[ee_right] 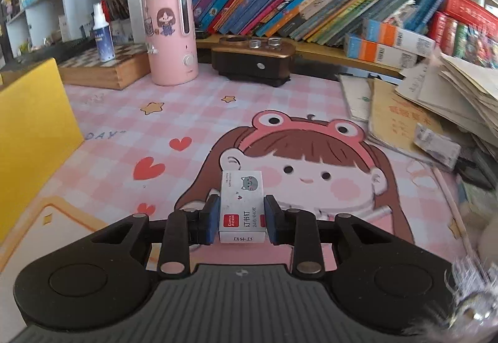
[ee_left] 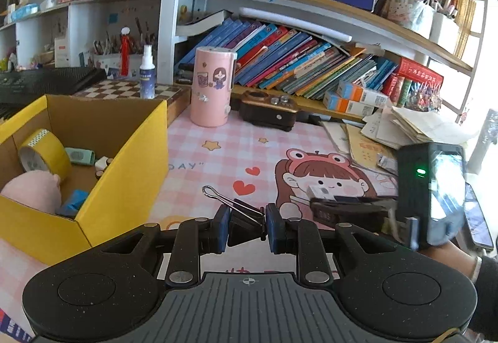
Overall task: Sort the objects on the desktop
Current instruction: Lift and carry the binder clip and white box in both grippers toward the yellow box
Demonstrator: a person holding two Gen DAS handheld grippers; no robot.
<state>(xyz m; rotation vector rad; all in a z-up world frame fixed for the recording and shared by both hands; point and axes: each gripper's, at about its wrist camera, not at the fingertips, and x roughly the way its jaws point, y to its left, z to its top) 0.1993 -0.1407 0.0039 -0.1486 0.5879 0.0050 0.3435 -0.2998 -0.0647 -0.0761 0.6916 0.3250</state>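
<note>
Pink check covers the desk (ee_right: 280,100), a mat printed with a cartoon girl in a frog hat, and it is the largest thing we work over. Next in size is the yellow cardboard box (ee_left: 124,162) at our left, open at the top; inside we see a roll of yellow tape (ee_left: 43,153), something soft and pink, and a few small bits.

Our left gripper (ee_left: 247,223) is clamped on a black binder clip (ee_left: 241,215), its wire handle sticking up and forward, the clip just beside the box's near corner. Our right gripper (ee_right: 241,218) is closed on a small white staple box (ee_right: 241,206), pads pressed to both long sides; from the left view it seems to be off the mat, though we cannot be sure.

We judge that we are mid-carry: both small items are held and not yet in the box. The next move calls for swinging the clip left over the yellow wall, clearing its rim, and letting go above a free patch beside the tape; the staples would follow by the same route.
</note>
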